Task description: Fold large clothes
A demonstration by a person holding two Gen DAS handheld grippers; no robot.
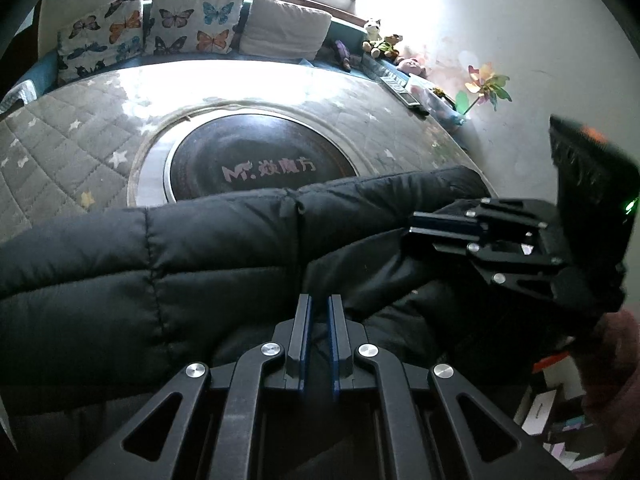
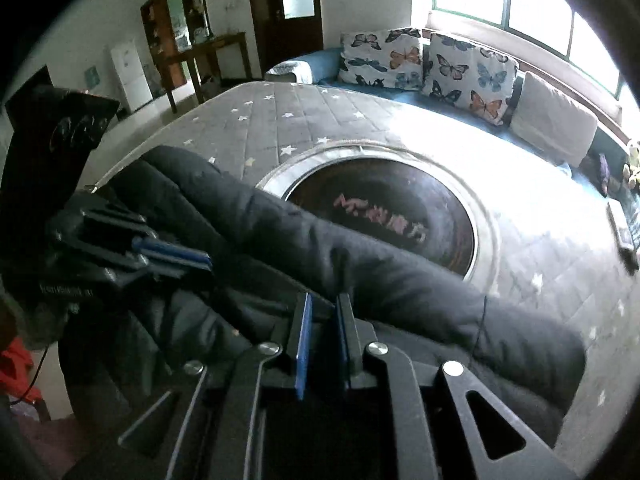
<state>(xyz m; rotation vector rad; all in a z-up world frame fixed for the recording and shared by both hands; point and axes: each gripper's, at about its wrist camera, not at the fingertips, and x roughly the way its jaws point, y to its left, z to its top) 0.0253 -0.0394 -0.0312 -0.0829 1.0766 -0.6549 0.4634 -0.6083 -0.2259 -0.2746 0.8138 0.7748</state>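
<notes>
A black quilted jacket (image 1: 200,248) lies across the near side of a table with a grey star-patterned cover (image 1: 72,152). One long padded part of the jacket (image 2: 360,272) runs slantwise in front of the round dark centre plate. My left gripper (image 1: 319,312) points down at the jacket's middle, its blue pads close together with dark fabric in the narrow gap. The right wrist view shows this gripper (image 2: 200,259) at the left. My right gripper (image 2: 323,320) also has its pads near each other with fabric between them. In the left wrist view it (image 1: 412,231) sits at the jacket's right end, a fabric ridge running to its tips.
A round dark plate with a pink logo (image 1: 260,168) sits in the table's middle. Butterfly cushions (image 1: 192,20) and a plain cushion (image 1: 284,26) line the sofa behind. Stuffed toys (image 1: 380,44), a remote (image 1: 400,90) and a pinwheel (image 1: 486,84) stand at the far right. A pink sleeve (image 1: 616,360) shows lower right.
</notes>
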